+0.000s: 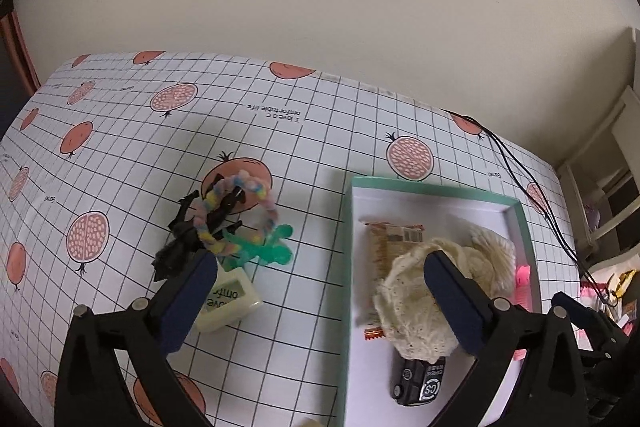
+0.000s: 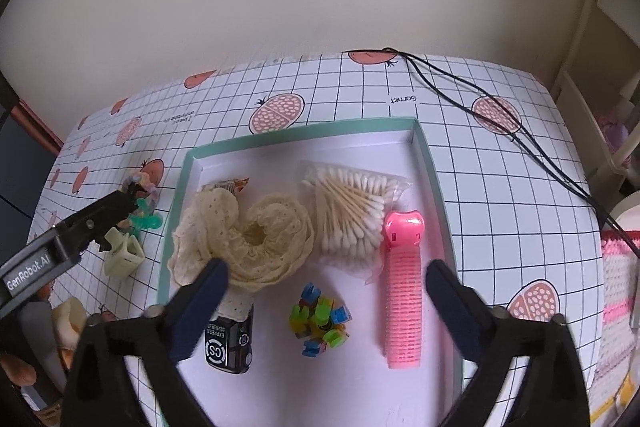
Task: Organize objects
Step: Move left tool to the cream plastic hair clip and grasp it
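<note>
Both grippers are spread wide and holding nothing. The left gripper [image 1: 320, 267] hangs over the checked tablecloth [image 1: 120, 131] with its jaws apart, one finger above the loose heap on the cloth, the other above the tray [image 1: 440, 189]. That heap sits left of the tray: a pastel braided ring [image 1: 240, 215] draped over a black toy figure [image 1: 180, 239], a green toy [image 1: 272, 247] just beside it, and a cream clip [image 1: 228, 303] close to the near finger. None of it is in the tray. Over to the right gripper [image 2: 326, 279], jaws likewise released, hovering above the tray's near half. Inside lies a cream lace scrunchie [image 2: 248, 239] partly covering a snack wrapper [image 2: 228, 185] at the back and the top of a black toy car [image 2: 228, 341] in front. To its right a bag of cotton swabs [image 2: 348, 215], then a pink hair roller [image 2: 403, 287] lying lengthwise next to the right wall. A small cluster of bright plastic blocks [image 2: 320, 321] sits between the car and the roller. A black cable [image 2: 500, 115] trails across the cloth's far right corner.
</note>
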A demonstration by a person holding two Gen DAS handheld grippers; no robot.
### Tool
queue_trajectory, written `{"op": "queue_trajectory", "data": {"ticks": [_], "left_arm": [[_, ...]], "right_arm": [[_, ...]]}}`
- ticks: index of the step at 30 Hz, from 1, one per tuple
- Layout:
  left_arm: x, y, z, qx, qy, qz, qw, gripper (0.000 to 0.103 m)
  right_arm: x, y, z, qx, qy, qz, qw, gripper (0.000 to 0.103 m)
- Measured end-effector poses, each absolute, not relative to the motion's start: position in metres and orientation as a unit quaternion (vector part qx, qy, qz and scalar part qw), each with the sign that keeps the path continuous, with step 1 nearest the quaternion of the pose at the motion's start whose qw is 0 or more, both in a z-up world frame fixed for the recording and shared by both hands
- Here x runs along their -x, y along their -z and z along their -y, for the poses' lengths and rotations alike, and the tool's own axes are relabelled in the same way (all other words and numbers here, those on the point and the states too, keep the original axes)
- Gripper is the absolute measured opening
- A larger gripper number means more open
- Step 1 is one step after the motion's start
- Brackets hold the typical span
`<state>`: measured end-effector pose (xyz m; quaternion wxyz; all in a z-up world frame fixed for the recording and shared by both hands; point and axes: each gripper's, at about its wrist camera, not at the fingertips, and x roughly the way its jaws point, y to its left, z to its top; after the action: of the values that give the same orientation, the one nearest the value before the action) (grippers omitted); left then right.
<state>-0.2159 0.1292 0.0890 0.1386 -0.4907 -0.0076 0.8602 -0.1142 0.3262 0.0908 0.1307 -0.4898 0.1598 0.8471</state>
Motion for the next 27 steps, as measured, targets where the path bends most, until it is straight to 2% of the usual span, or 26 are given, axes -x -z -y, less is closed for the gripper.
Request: {"op": "queue_trajectory", "data": {"ticks": [16, 27], "left_arm": [[0.225, -0.094, -0.101, 0.493, -0.859, 0.036, 0.133, 0.103], [0.240, -0.105, -0.044, 0.484, -0.867, 0.067, 0.102, 0.103]], "right_arm": [[0.119, -0.091, -0.317, 0.491, -0.847, -0.154, 0.131, 0.103], [0.133, -0.109, -0.288, 0.464, -0.866, -0.149, 0.112, 0.103]]}}
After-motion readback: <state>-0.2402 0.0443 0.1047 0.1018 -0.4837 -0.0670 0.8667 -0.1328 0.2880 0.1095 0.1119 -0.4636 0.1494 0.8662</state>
